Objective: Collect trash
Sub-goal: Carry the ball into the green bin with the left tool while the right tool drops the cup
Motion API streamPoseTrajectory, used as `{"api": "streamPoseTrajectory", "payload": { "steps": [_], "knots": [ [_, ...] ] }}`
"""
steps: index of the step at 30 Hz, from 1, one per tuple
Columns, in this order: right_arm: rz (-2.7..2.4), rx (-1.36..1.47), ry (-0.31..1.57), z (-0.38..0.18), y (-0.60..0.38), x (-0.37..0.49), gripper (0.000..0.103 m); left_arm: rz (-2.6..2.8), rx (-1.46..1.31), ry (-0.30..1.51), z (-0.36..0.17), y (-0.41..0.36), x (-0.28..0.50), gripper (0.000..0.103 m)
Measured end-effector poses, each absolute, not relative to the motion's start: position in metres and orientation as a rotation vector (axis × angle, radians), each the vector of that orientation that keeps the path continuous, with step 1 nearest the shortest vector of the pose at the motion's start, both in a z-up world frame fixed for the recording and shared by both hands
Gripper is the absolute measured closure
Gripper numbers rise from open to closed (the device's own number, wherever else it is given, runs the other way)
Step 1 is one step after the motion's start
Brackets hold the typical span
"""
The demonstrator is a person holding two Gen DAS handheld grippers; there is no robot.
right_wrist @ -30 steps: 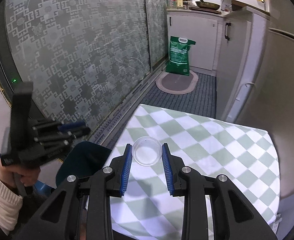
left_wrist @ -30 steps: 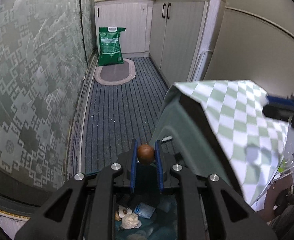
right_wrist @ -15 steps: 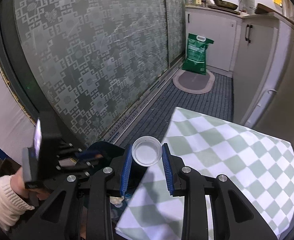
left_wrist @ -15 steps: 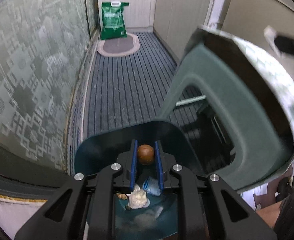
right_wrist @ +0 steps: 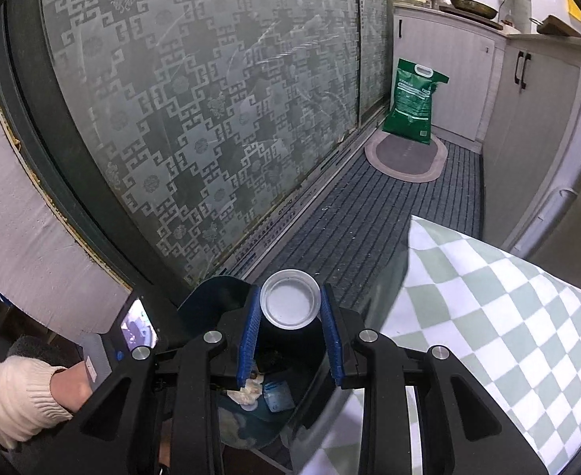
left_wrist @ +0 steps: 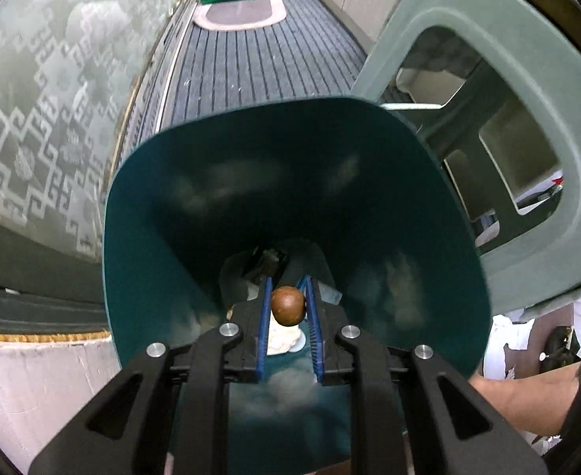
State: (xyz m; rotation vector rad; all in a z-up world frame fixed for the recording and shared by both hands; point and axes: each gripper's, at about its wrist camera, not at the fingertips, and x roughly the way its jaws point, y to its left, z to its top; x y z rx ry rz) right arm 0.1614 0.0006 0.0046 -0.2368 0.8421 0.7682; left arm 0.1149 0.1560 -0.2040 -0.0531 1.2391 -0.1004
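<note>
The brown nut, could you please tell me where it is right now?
In the left wrist view, the brown nut sits low and central, pinched between the left claw's blue pads, inside the mouth of the teal bin above the trash at its bottom.

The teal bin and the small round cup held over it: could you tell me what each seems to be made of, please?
The teal bin looks like moulded plastic with a smooth semi-gloss finish: its inner wall carries soft, blurred reflections and its rim is thin and even. The small round cup looks like thin translucent plastic: the rim is clear and the base milky white, though a foil or paper liner cannot be ruled out.
</note>
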Motion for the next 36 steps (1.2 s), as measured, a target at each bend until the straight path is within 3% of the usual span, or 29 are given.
{"api": "streamPoseTrajectory", "payload": {
  "steps": [15,36],
  "knots": [
    [0.783,-0.284,0.914,-0.026,0.037,0.158,0.073,-0.097,-0.049,1.254,-0.213,0.172,0.108,0.077],
    [0.766,-0.476,1.111,-0.132,0.081,0.128,0.073,0.010,-0.153,0.865,-0.083,0.227,0.102,0.078]
  ]
}}
